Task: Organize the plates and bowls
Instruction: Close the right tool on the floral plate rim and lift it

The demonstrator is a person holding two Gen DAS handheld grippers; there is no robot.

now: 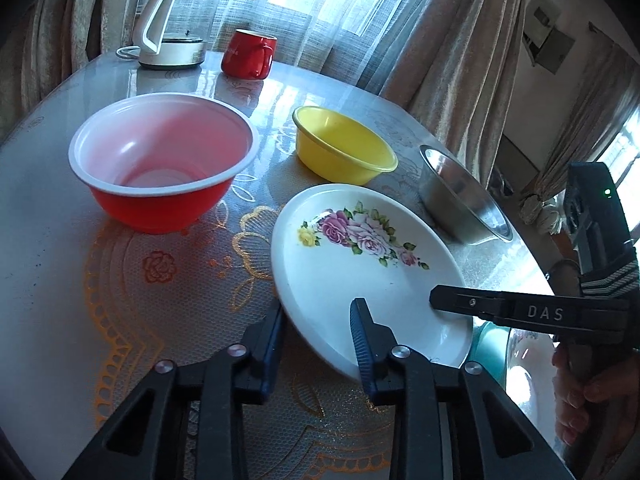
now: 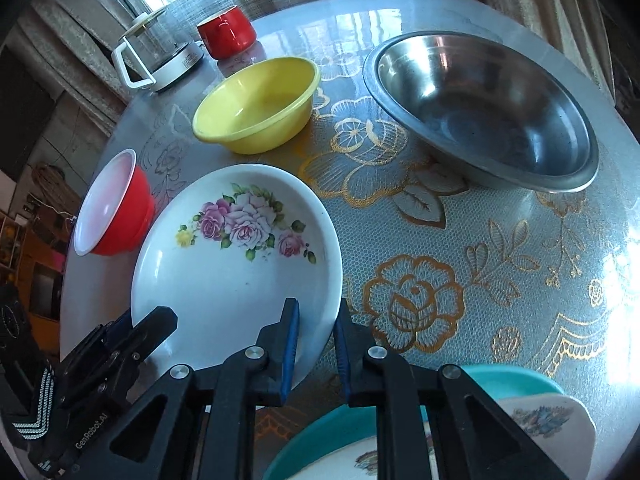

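On the bench (image 2: 460, 240), under its glossy flowered cover, the wares lay spread out: a steel bowl (image 2: 488, 116) toward the far right, a red bowl (image 1: 160, 160) on the left, a yellow bowl (image 2: 256, 106) between them farther back, and behind those a kettle (image 1: 168, 28) and a red mug (image 1: 248, 54). Nearer the person sat the rose-patterned plate (image 2: 236, 264), tilted with one rim raised off the cover, the piece then in hand. Both claws had it by the near rim. The left claw (image 1: 316, 340) straddled the edge, one pad above and one beneath, closed down to the plate's thickness. The right claw (image 2: 316, 344) pinched the rim a little way along, nearly shut on it. Just beside and nearer still, a teal dish (image 2: 508, 380) carried other patterned plates (image 2: 548, 416). By my reading, the step was gathering plates into one stack; the next move called for a level two-handed lift, carrying the rose plate over the teal dish and lowering it squarely before either claw let go.
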